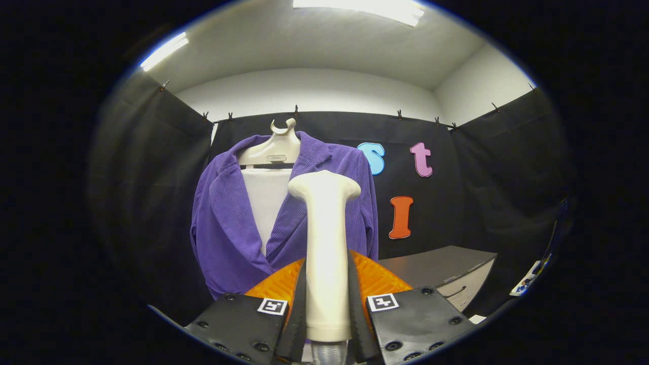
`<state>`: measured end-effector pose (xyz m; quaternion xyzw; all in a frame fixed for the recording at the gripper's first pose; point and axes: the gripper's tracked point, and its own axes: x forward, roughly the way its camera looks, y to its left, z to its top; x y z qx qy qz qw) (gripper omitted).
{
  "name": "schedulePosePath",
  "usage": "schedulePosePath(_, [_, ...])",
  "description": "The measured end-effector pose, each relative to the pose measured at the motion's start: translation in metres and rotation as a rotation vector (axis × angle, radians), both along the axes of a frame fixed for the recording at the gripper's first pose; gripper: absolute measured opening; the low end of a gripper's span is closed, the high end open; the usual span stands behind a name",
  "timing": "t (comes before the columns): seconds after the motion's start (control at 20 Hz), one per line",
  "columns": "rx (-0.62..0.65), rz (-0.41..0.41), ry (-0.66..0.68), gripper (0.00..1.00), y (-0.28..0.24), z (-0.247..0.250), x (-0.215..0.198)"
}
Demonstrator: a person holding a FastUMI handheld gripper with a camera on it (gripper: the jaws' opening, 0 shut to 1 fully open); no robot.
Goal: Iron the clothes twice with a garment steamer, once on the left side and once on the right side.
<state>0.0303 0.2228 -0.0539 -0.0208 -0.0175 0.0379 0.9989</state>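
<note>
I have the gripper (326, 299) closed around the garment steamer (324, 243), both fingers (238, 319) pressing against the sides of its pale handle, so the jaws stand only as far apart as that handle is wide. The steamer stands upright between the fingers, its flared head at twelve o'clock from the grip, and a ribbed hose end (328, 352) leaves the handle's base just below my hold.

Beyond the steamer head, straight ahead at twelve o'clock, hangs the purple corduroy jacket (228, 223) on a pale hanger (274, 147) with a hook on top. The jacket hangs open at the front and a white panel (266, 203) shows between its lapels. From my view the steamer head overlaps the jacket's front near the lapel at one o'clock; I cannot tell whether it touches the cloth or sits apart from it.

At about three o'clock from the fingers, lower and off to the side of the jacket, sits a dark cabinet (446, 271) with a pale drawer front. Ceiling lights (355, 7) glow overhead, at twelve and ten o'clock.
</note>
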Motion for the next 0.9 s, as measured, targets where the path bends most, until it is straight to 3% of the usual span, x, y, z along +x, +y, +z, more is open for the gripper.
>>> schedulePosePath(0.5, [-0.021, -0.013, 0.014, 0.44, 0.015, -0.004, 0.028])
schedulePosePath(0.9, [-0.035, -0.021, 0.018, 0.44, 0.014, -0.012, 0.025])
